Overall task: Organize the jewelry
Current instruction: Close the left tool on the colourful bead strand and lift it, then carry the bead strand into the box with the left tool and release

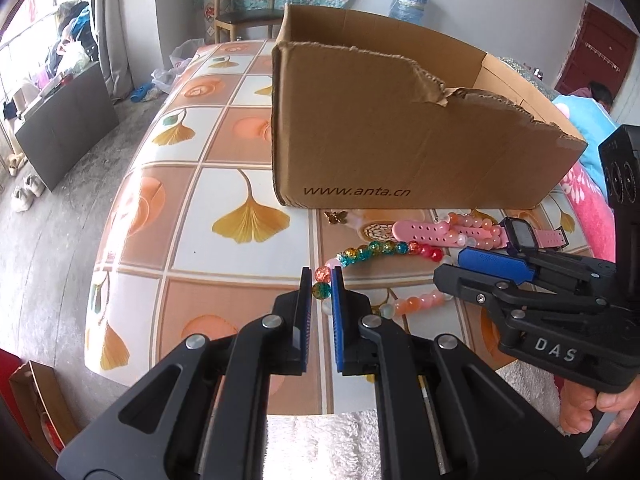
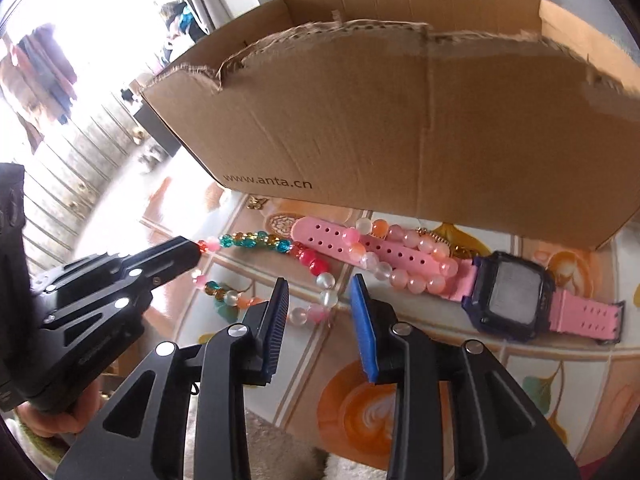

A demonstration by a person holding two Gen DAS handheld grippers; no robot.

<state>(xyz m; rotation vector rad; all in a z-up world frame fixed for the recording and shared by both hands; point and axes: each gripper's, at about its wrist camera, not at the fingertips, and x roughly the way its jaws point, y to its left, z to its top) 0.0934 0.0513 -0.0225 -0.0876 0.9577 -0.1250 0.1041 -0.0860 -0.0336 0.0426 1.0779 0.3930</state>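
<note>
A multicoloured bead bracelet lies on the table in front of a torn cardboard box. My left gripper is shut on the bracelet's left end, two beads between its pads; it also shows in the right wrist view. A pink watch and a pink-and-white bead bracelet lie to the right. My right gripper is open, just above the white beads, and shows from the side in the left wrist view. A small gold butterfly charm lies by the box.
The table has a ginkgo-leaf patterned cover. The box stands close behind the jewelry. A white fluffy cloth hangs at the near edge. A pink blanket lies at the right.
</note>
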